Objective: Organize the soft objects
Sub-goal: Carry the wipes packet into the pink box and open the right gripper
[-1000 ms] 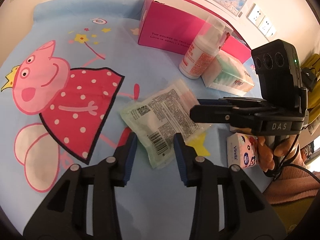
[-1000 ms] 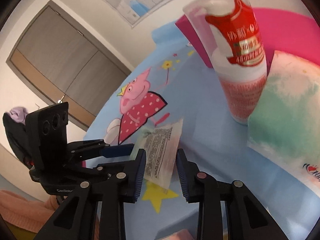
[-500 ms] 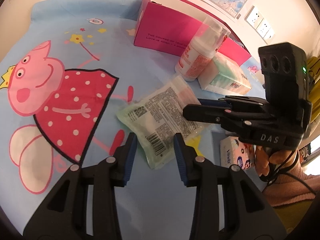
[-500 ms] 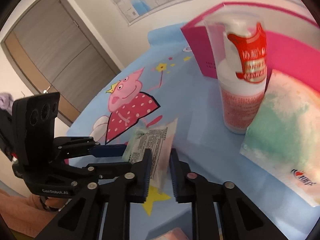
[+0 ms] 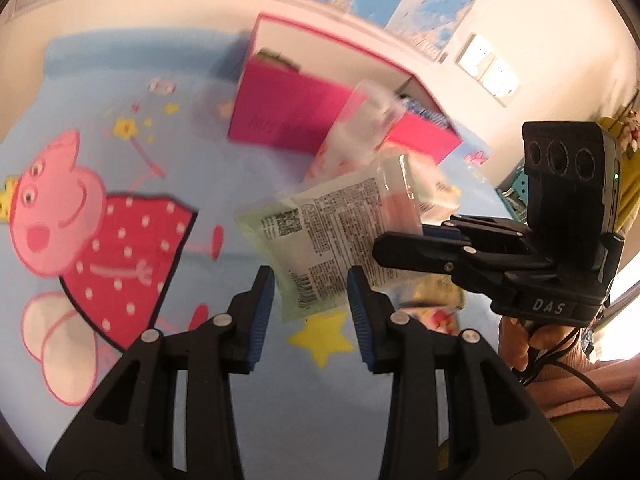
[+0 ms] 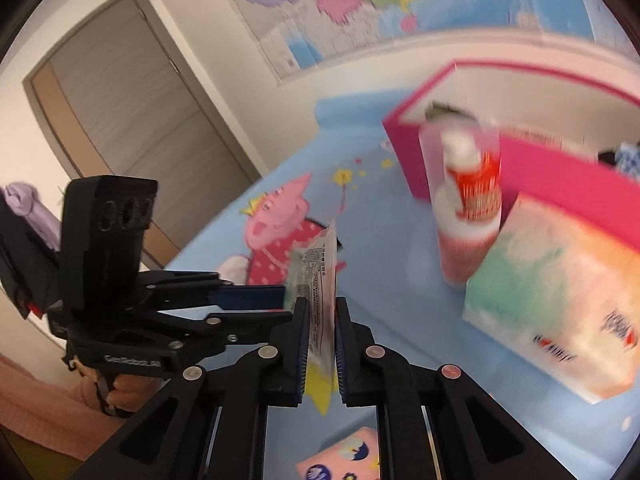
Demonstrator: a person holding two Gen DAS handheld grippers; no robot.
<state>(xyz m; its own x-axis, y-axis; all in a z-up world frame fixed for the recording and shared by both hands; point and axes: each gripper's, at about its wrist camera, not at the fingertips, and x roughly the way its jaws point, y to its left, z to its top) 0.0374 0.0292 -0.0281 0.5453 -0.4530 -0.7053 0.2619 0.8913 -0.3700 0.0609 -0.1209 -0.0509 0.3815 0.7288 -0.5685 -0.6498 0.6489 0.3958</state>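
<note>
Jaws on the right gripper (image 6: pixel 321 344) are clamped tight on one edge of the packet (image 5: pixel 332 236), which hangs in the air above the blue cartoon-pig cloth (image 5: pixel 120 184). Left gripper (image 5: pixel 311 312) has its jaws apart with the packet's lower corner sitting between them, and I can't see the pads touching it. Behind it there's a pink box (image 6: pixel 560 184), a red-and-white bottle (image 6: pixel 468 216) and a tissue pack (image 6: pixel 560 292) just beside that. Pretty blurry overall.

pale green printed soft packet (image 5: pixel 332 236) hangs tilted, clear of the blue cloth (image 5: pixel 208 184).
</note>
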